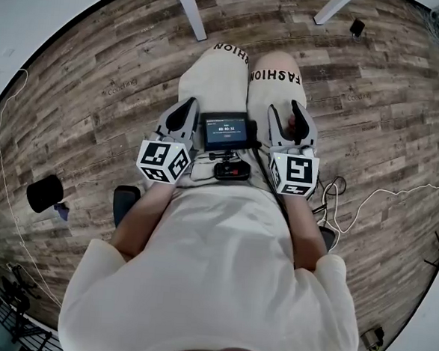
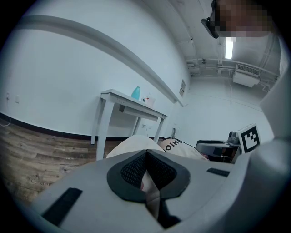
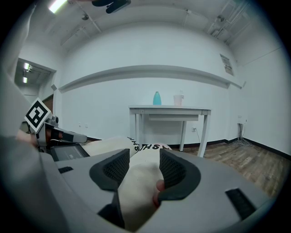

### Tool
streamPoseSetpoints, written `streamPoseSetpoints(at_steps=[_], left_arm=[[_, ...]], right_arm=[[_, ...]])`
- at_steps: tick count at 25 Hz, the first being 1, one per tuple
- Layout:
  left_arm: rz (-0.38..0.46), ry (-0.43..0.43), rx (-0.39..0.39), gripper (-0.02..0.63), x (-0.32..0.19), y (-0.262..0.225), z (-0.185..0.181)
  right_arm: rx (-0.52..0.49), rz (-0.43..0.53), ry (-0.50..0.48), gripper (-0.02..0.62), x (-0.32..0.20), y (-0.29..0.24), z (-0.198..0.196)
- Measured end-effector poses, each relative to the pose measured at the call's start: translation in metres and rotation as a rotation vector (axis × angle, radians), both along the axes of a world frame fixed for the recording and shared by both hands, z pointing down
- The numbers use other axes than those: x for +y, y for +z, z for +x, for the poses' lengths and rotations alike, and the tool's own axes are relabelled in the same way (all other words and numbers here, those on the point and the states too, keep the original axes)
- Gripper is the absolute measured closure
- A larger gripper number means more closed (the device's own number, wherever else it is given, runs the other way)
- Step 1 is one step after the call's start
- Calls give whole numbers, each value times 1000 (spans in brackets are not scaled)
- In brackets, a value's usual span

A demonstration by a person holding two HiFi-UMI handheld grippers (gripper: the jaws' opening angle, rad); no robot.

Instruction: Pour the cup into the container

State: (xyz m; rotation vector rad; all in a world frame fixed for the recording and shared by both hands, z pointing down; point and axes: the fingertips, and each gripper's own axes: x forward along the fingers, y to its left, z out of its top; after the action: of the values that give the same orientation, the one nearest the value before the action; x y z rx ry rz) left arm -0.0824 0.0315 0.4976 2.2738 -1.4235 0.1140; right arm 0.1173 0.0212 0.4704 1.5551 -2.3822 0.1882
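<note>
On the person's lap, the left gripper is clenched on nothing and the right gripper is released, jaws apart. Across the room, a table bears a blue container and, seemingly, a pale cup.

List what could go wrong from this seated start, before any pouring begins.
1. The screen unit sits on the lap; standing up might tip it off.
2. Loose cables lie on the floor at the person's right, a likely snag.
3. The teal vessel and pale cup stand close together on the table; a careless reach could knock one.
</note>
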Motion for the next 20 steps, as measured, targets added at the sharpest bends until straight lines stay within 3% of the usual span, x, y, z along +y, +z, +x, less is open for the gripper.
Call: streamPoseSetpoints(at_steps=[20], left_arm=[[-9, 4, -13, 597, 0, 1, 1]], right_arm=[[-16, -4, 3, 387, 0, 0, 1]])
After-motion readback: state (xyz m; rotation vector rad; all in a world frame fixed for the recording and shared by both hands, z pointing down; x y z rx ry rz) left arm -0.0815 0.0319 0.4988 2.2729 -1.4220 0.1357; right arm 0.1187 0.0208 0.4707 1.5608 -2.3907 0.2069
